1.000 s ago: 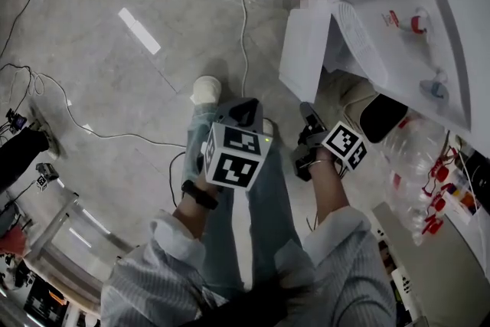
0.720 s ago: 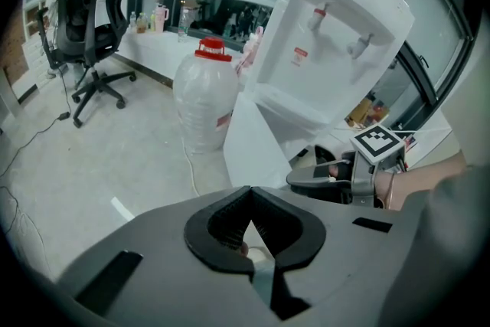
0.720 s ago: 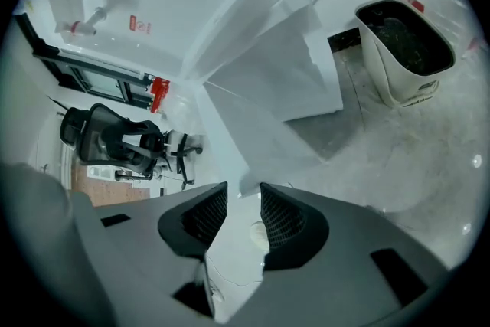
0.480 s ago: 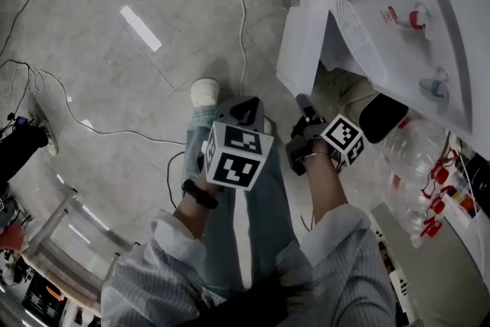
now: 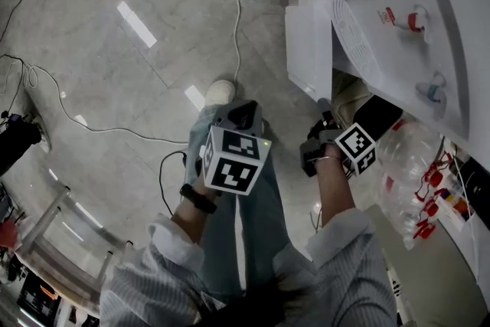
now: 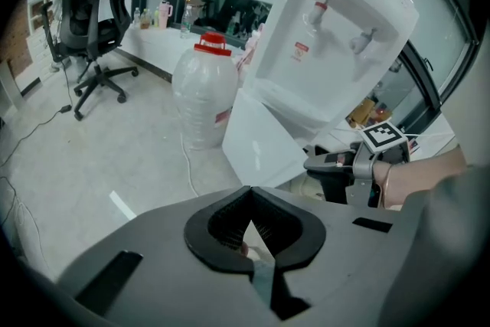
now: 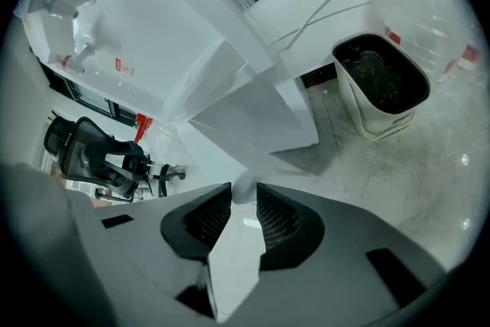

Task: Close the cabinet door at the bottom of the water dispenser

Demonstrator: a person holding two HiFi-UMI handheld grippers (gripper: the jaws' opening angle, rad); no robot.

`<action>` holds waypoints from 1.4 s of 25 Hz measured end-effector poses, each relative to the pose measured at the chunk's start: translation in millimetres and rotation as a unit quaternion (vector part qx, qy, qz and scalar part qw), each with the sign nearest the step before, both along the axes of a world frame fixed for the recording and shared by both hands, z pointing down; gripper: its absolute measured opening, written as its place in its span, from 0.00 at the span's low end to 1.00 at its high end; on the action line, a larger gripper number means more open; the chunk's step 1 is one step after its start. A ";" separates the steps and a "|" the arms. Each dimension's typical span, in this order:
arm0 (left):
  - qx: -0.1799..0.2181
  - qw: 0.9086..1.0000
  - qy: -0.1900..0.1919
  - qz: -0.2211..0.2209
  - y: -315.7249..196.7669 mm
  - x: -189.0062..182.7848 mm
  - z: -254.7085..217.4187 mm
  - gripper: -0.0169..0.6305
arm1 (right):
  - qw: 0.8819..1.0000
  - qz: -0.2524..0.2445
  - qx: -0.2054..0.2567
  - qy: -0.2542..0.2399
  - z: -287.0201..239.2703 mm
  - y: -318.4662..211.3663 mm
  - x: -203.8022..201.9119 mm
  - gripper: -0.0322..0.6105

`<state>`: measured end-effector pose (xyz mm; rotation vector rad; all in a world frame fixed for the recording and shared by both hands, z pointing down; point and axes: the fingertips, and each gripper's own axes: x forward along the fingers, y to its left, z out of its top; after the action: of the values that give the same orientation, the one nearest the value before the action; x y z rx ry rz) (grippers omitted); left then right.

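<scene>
Cabinet door (image 5: 308, 50) at the base of the water dispenser (image 5: 406, 27) stands ajar, swung out from the cabinet towards the floor side, not yet flush. Right gripper (image 7: 244, 194): jaws narrowly parted with the door's white lower edge between the tips, apparently pinched on it. This is probably for control, so the panel can be swung home on its hinge rather than knocked. Left gripper (image 6: 249, 195): jaws clenched tip to tip, nothing between them. It is held back over the person's legs, well apart from the door, presumably to keep clear of the swing. Containers: cabinet interior behind the door is not visible, contents unknown. A white bin (image 7: 383, 122) stands on the floor just beside the dispenser, dark inside, contents unclear. A large clear water jug (image 6: 203, 99) with a red cap stands near the door's far side; fill level cannot be read.
</scene>
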<state>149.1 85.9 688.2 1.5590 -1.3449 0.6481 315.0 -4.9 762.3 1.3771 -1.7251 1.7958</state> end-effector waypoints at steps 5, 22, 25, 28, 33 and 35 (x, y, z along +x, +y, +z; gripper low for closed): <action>-0.007 1.000 0.007 0.024 -2.3 6.2 5.7 0.04 | 0.999 0.030 0.010 0.029 -1.8 -20.7 25.5 0.19; 0.004 0.998 0.021 0.062 -31.8 5.4 2.0 0.04 | 0.985 -0.089 0.037 0.140 9.7 -17.3 22.7 0.17; 0.003 0.998 0.021 0.060 -32.0 2.3 5.4 0.04 | 0.986 -0.074 0.032 0.149 16.0 -23.1 23.9 0.17; -0.002 0.998 0.020 0.056 -29.4 -1.7 10.4 0.04 | 0.986 -0.053 0.031 0.158 18.9 -28.0 29.7 0.17; -0.008 0.999 0.018 0.045 -27.8 -9.0 16.5 0.04 | 0.983 -0.054 0.033 0.171 21.3 -38.6 39.9 0.17; -0.010 0.999 0.018 0.041 -28.8 -10.2 18.5 0.04 | 0.982 -0.056 0.034 0.177 21.9 -43.0 43.9 0.16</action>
<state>138.9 57.0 706.7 1.6102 -1.2492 0.6790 358.9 -47.9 784.2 1.4874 -1.6471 1.3463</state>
